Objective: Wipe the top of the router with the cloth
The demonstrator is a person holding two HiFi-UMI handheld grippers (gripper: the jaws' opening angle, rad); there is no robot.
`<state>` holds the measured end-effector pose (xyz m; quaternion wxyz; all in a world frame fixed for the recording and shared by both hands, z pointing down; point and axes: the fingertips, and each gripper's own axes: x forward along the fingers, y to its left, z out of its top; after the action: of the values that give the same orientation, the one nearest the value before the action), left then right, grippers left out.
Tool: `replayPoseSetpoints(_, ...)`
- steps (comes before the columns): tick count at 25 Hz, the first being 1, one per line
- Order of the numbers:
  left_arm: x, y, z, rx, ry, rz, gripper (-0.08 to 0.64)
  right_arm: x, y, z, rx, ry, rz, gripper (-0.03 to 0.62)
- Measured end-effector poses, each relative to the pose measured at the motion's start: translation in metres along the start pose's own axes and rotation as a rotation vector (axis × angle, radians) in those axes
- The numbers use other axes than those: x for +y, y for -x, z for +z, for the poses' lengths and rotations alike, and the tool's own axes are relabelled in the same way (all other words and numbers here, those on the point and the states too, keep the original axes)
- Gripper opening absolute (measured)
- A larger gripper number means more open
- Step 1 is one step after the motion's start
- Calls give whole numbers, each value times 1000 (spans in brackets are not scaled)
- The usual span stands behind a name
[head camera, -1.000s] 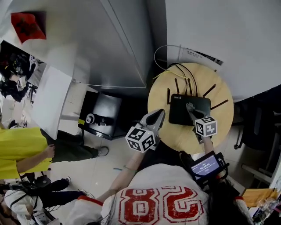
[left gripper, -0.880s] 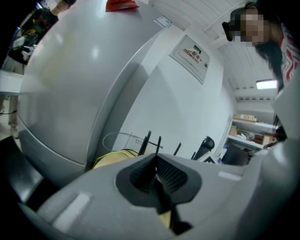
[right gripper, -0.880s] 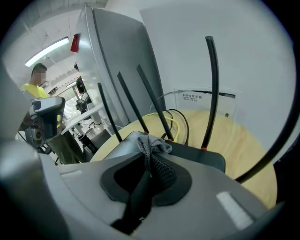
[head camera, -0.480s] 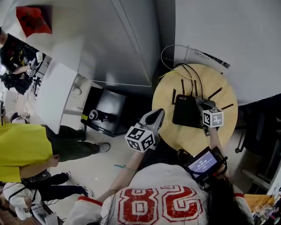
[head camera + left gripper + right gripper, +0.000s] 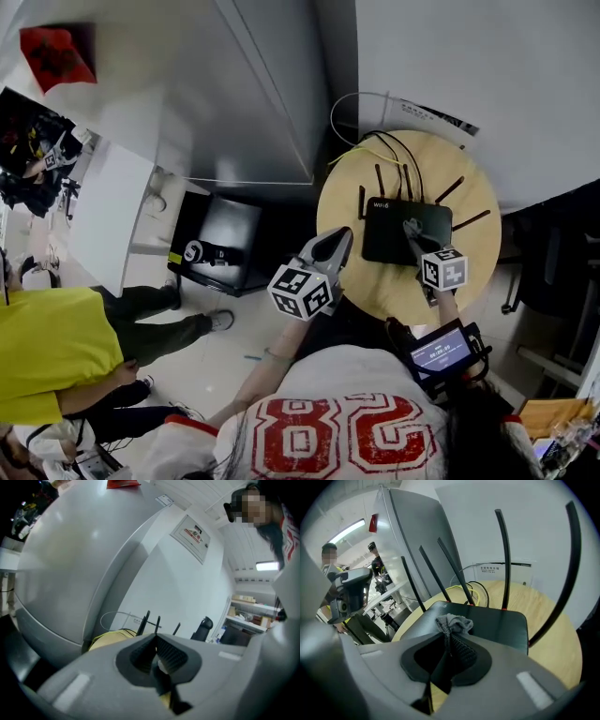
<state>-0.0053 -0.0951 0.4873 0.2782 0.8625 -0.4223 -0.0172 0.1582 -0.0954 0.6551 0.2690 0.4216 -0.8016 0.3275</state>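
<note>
Round pale wooden table [image 5: 473, 277]: flat black router with upright antennas [image 5: 398, 239] sits mid-table, antennas toward the far edge by the white wall [image 5: 469, 56]. Bare wood open along near and right edges; far edge crowded by yellow and black cables [image 5: 465, 591]. Right gripper [image 5: 449, 640] pinches a small grey cloth [image 5: 452, 622], bunched end on the router's top, away from its edges. Left gripper [image 5: 339, 242] jaws pressed together, nothing held, just off the table's left edge above the floor. Most of the cloth hidden inside the jaws; router's near edge cut off by the gripper body in the right gripper view
</note>
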Motion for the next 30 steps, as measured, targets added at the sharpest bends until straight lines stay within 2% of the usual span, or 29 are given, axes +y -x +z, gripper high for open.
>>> replayPoseSetpoints(9,-25,-19,-12,55,-23,-97,2,28,25,-41,-9,-70,6,38)
replayPoseSetpoints(17,-47,-31,-23,113,-83,-180,3,42,37,-65,-3,-122,14,38)
replayPoseSetpoints(20,-48,-30,-24,122,-84,-190,3,35,38,-55,-15,-120,14,38)
replayPoseSetpoints(24,-44,-27,-25,132,-76,-186,3,5,37,-27,-48,-85,-25,38)
replayPoseSetpoints(30,-20,-23,-17,113,-65,-127,3,-40,16,15,-14,7,-72,38)
